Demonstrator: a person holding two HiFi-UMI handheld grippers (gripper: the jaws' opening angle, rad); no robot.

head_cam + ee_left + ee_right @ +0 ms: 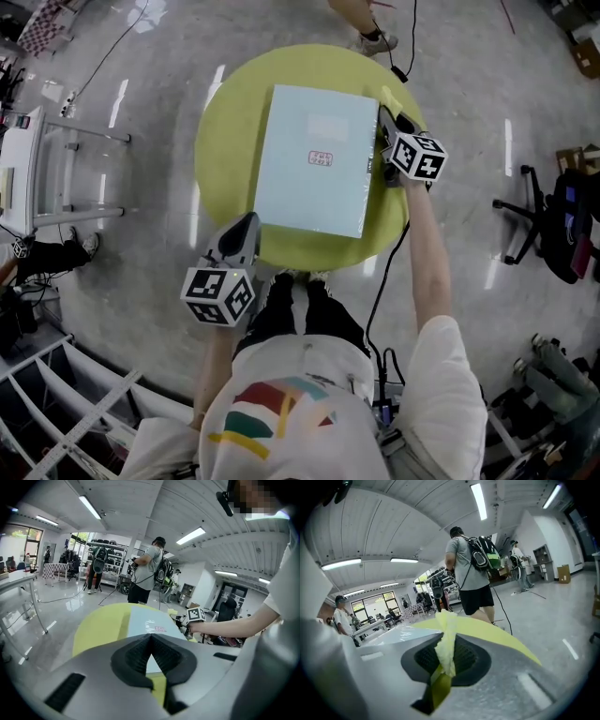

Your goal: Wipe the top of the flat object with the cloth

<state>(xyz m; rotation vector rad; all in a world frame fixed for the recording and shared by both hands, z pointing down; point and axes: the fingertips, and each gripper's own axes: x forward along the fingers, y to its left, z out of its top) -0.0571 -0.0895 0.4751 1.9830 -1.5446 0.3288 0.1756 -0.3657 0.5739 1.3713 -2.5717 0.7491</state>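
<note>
Right gripper view: cloth (446,639) partly hidden

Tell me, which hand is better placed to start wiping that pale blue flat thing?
Right. The right gripper is shut on the yellow cloth and sits at the flat object's right edge. The left gripper is shut on nothing, by the object's near corner.

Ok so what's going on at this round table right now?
A person is working with tongs in each hand over a round yellow-green table that carries a flat pale blue object. The right tongs are shut on a yellow cloth at the object's far right edge, seemingly about to wipe. The left tongs are shut and empty, by its near left corner.
</note>
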